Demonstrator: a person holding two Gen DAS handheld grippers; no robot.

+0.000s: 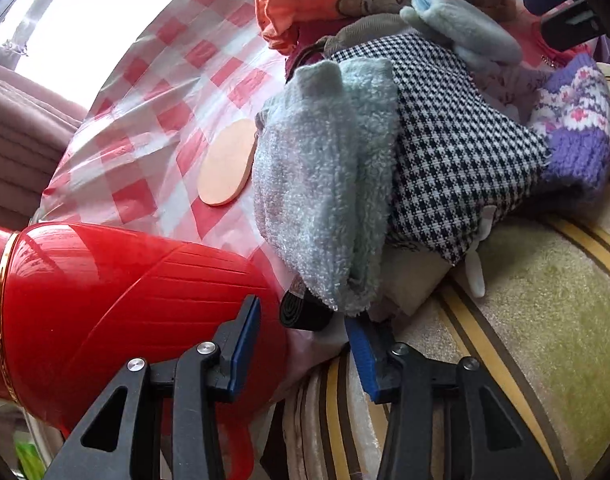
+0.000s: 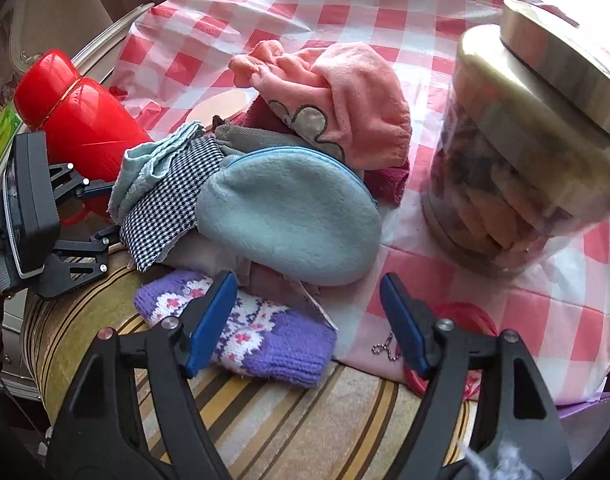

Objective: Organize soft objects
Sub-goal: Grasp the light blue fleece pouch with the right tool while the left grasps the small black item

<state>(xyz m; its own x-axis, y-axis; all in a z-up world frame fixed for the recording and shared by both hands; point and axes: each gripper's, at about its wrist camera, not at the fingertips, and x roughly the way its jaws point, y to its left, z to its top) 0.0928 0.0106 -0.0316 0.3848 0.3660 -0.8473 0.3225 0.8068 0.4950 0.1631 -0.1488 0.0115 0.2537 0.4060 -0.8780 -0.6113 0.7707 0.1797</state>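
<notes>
1. The soft pile sits at the near edge of the checked cloth, and the blue pouch tops it.
2. Beside the pouch on its jug side lie the houndstooth cloth and the fuzzy blue cloth; behind the pouch is the pink cap.
3. The purple mitten lies in front of the pouch, off the cloth edge on the striped seat.
4. A jar stands apart from the pouch, with bare cloth between them.
5. The red jug crowds the pile's far side.
6. The left gripper is spread wide, empty, just under the fuzzy cloth's hanging end.
7. The right gripper is spread wide, empty; one finger overlaps the mitten, contact unclear.
</notes>
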